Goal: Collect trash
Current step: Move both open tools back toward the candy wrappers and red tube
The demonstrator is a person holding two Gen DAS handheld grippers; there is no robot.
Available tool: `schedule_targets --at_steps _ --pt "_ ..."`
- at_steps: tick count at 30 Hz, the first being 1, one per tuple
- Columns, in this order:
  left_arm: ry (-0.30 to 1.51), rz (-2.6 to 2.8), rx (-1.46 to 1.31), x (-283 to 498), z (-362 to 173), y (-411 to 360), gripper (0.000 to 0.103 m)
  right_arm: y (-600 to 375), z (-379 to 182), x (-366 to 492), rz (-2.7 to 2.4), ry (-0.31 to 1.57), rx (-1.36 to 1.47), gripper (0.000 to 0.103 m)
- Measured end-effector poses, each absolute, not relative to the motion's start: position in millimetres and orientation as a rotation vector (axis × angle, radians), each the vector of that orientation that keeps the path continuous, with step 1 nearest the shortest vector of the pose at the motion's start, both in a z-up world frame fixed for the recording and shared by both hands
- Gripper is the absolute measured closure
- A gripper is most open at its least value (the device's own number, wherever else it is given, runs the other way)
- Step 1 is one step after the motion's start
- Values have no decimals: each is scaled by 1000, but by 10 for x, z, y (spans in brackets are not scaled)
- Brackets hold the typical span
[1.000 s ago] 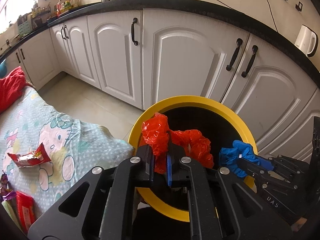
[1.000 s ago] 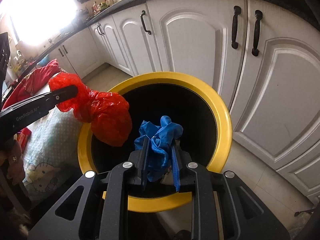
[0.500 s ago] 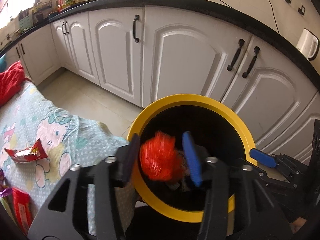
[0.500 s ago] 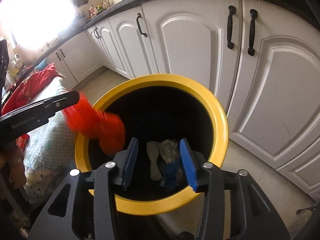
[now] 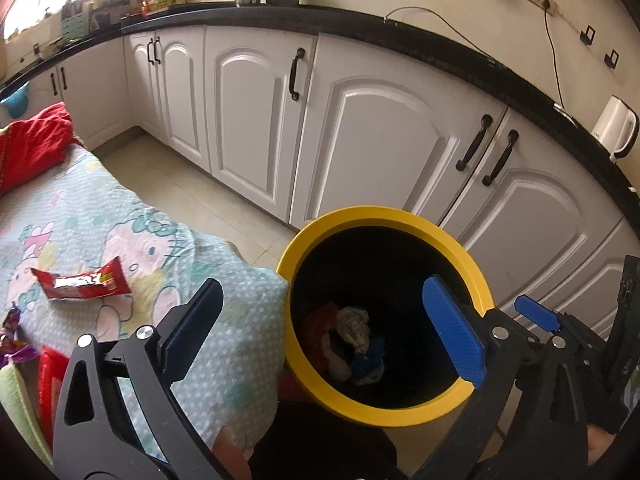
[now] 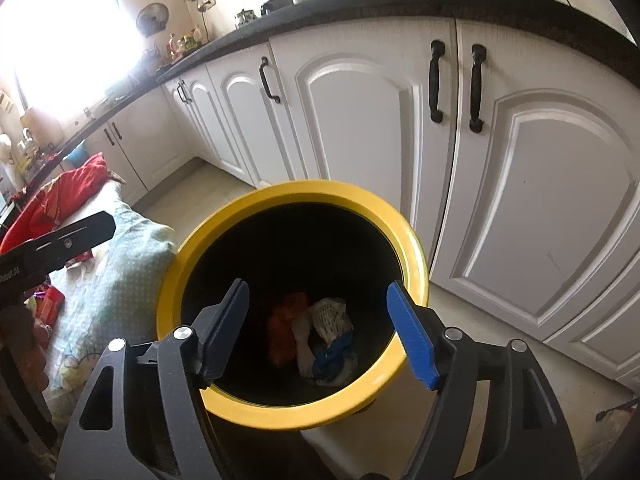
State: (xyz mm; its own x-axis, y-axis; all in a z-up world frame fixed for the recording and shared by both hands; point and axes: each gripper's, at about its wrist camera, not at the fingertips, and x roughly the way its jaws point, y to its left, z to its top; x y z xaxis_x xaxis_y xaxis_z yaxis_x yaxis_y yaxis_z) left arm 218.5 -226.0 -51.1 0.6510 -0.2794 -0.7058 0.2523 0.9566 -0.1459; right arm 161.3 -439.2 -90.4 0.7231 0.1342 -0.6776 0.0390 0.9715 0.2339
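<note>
Jaws apart, empty; bin (image 6: 412, 240) bottom dim

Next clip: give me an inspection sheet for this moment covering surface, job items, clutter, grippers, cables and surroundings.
Surface: cartoon-print sheet covering a bed or table beside the bin.
Job's things: yellow-rimmed bin holds red bag, crumpled paper and blue bag; red wrapper lies on the sheet, uncollected.
Clutter: more packets at the sheet's near edge; red cloth at its far end.
Grippers: left gripper and right gripper open over the bin, jaws just opened, nothing between them.
Cables: black cord from wall socket towards white kettle.
Surroundings: white cabinets, dark countertop, tiled floor.
</note>
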Motion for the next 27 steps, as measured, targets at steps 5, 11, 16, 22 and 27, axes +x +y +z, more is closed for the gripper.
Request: schedule_targets --at_steps 5,11,16,22,27 --pt "776 -293 -44 2080 -393 -2169 11 -4346 -800 1563 63 738 237 30" --pt "744 -281 -50 1990 -287 -2068 11 -4280 -682 1506 77 710 224 30" --pt "721 -270 -63 1906 -210 -1966 11 -4193 -570 1452 94 688 207 30" --pt "685 -248 -71 1791 -111 -1831 11 -4062 -421 1395 114 649 180 27" --pt "657 -225 -76 1718 -52 -1698 11 -3938 -324 1364 135 623 158 27"
